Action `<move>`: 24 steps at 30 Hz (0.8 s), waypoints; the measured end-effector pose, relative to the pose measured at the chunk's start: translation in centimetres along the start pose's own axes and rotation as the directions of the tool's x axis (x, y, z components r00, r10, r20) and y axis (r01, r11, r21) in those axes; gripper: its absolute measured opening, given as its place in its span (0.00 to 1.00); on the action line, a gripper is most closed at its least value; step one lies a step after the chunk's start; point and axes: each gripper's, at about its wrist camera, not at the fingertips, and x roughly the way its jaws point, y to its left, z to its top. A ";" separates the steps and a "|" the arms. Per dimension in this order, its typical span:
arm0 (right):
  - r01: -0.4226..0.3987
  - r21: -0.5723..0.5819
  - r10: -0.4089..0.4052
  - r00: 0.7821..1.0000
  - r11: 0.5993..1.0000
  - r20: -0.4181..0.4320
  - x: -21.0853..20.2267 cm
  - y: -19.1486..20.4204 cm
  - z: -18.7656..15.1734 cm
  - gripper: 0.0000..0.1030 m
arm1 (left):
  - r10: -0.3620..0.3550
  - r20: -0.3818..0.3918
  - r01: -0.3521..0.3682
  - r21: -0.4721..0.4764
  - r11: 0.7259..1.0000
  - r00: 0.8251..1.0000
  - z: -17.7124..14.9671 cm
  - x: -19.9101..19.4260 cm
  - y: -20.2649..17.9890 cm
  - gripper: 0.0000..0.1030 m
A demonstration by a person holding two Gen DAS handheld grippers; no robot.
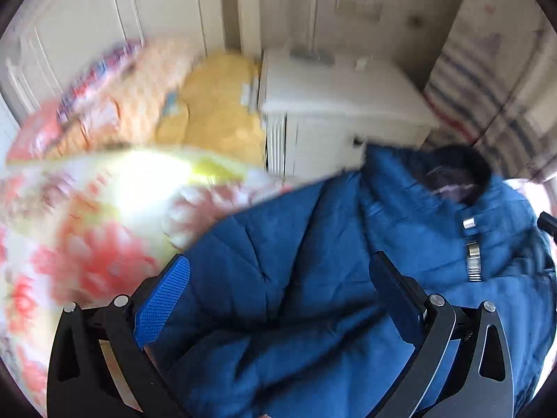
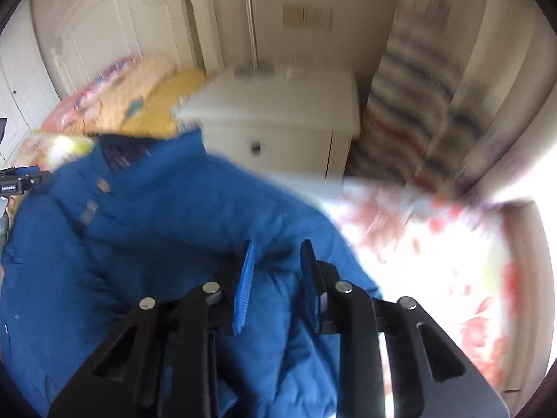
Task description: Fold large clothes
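Both tongs (image 1: 278,278) (image 2: 276,268) gape above the puffy blue quilted jacket (image 1: 313,278), gripping nothing.

1. The left gripper (image 1: 278,271) has black, curved metal arms with triangular cut-outs.
2. Round silver screws sit at its joints.
3. One finger carries a ribbed blue pad (image 1: 162,304); the other shows black.
4. The right gripper (image 2: 276,261) has the same black frame, silver screws and ribbed blue pads (image 2: 245,289).
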 end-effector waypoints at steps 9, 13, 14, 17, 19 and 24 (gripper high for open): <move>-0.015 -0.029 0.020 0.988 0.999 0.153 -6.5 1.7 -1.1 0.53 | 0.029 0.173 -0.027 -0.008 1.000 0.985 -2.5 -5.1 0.0 0.96; -0.024 -0.174 0.048 0.990 0.984 0.130 -7.9 5.5 -3.4 0.59 | 0.005 0.236 -0.021 0.067 0.998 0.972 -5.9 -8.3 -2.3 0.96; -0.043 -0.170 0.058 0.995 0.985 0.080 -6.8 5.6 -3.9 0.59 | 0.002 0.214 -0.020 0.085 0.996 0.977 -6.7 -7.8 -3.1 0.96; -0.112 -0.049 0.112 0.994 0.993 0.006 -3.4 4.3 -5.1 0.62 | 0.050 0.113 -0.068 0.159 0.985 0.992 -8.6 -4.2 -5.0 0.96; -0.106 0.020 0.105 0.994 0.994 0.030 -4.3 3.8 -5.4 0.61 | 0.057 0.124 -0.075 0.141 0.987 0.991 -9.4 -4.1 -4.7 0.96; 0.034 -0.063 -0.015 0.962 0.997 0.274 -13.6 8.0 -7.8 0.65 | 0.026 0.280 -0.052 0.087 0.995 0.960 -13.0 -12.5 -4.4 0.96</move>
